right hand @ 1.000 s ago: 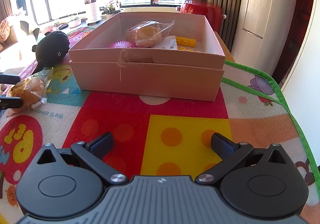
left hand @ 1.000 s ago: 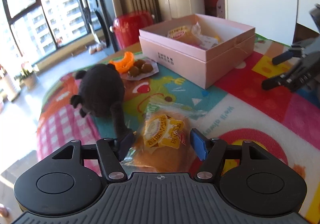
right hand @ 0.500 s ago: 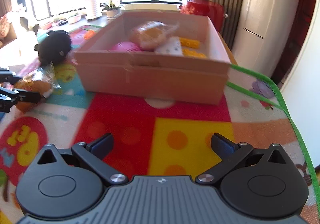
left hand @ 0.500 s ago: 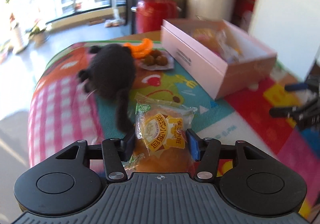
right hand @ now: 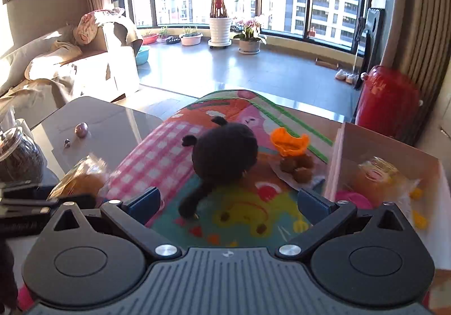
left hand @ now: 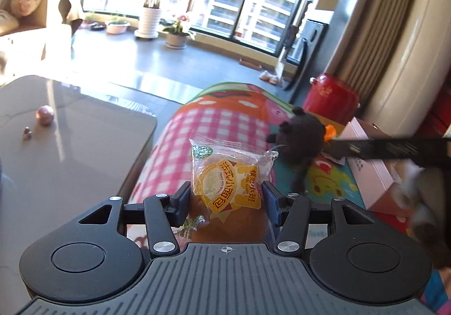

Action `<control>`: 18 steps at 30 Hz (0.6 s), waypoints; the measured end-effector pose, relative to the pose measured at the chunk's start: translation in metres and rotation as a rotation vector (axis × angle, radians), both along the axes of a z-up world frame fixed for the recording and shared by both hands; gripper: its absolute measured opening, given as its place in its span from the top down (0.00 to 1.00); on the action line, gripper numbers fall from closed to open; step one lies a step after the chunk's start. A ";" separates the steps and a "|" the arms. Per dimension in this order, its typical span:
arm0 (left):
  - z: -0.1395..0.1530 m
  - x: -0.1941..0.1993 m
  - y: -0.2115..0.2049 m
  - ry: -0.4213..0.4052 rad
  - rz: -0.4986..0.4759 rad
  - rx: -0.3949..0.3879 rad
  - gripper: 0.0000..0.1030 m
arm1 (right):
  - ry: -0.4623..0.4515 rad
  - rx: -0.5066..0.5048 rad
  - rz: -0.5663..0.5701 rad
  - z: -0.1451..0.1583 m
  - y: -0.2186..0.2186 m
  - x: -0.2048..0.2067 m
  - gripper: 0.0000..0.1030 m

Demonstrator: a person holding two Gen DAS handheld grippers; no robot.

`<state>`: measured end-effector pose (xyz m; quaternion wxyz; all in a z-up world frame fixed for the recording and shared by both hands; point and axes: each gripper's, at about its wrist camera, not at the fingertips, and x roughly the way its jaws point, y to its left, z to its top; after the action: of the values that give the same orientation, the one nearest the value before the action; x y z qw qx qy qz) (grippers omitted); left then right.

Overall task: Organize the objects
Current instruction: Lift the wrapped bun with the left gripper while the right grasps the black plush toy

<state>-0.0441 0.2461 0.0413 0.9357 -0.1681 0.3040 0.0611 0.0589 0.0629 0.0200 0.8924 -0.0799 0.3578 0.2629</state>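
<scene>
since a second ago the bagged bread (left hand: 228,191) has been lifted off the play mat (left hand: 214,129) and swung away from the pink box (left hand: 372,171) — the window side of the room is now faced. the bread is clamped between the jaws of the left gripper (left hand: 227,199), held in the air above the mat's edge. the right gripper (right hand: 228,202) is spread wide and empty, aimed at the black plush mouse (right hand: 225,154). the bread is judged light, soft and easily crushed, its wrapper slippery — best gripped gently across the loaf's middle, not by the film.
</scene>
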 end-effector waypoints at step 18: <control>-0.003 -0.017 -0.009 0.017 -0.055 -0.036 0.44 | 0.076 -0.063 0.038 -0.011 0.007 -0.016 0.25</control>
<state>-0.0615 0.2375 0.0387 0.9313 -0.1762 0.3174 0.0310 0.0425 0.0699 0.0089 0.8700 -0.1048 0.3983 0.2711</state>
